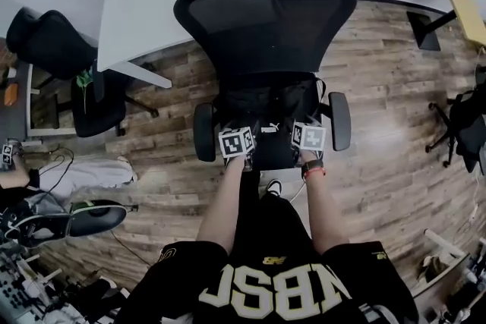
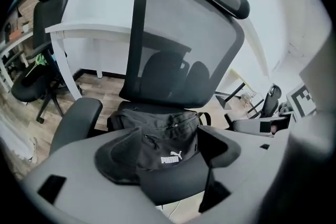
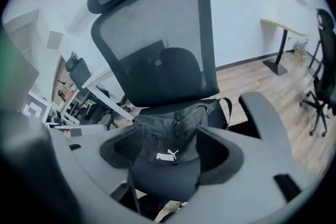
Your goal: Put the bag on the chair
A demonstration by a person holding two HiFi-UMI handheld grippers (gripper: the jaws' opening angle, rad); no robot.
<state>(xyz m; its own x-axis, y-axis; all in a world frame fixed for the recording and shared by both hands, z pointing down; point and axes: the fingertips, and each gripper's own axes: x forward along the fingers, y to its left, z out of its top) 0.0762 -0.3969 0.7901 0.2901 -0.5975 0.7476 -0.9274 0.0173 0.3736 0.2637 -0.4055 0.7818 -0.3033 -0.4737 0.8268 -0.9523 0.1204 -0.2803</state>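
A black bag (image 1: 267,111) with a white logo lies on the seat of a black mesh office chair (image 1: 266,19), its back against the backrest. My left gripper (image 1: 238,140) and right gripper (image 1: 308,136) hover side by side at the seat's front edge. In the left gripper view the bag (image 2: 152,118) shows beyond the left gripper (image 2: 163,138), whose jaws stand wide apart and touch nothing. The right gripper view is similar: the bag (image 3: 173,115) sits past the open right gripper (image 3: 164,136), with its strap hanging toward the armrest.
The chair's armrests (image 1: 203,131) (image 1: 339,120) flank my grippers. A white desk (image 1: 144,4) stands behind the chair, with another black chair (image 1: 53,42) to the left. A yellow table (image 1: 459,0) and a further chair (image 1: 463,125) are at right. Cables and gear clutter the lower left floor.
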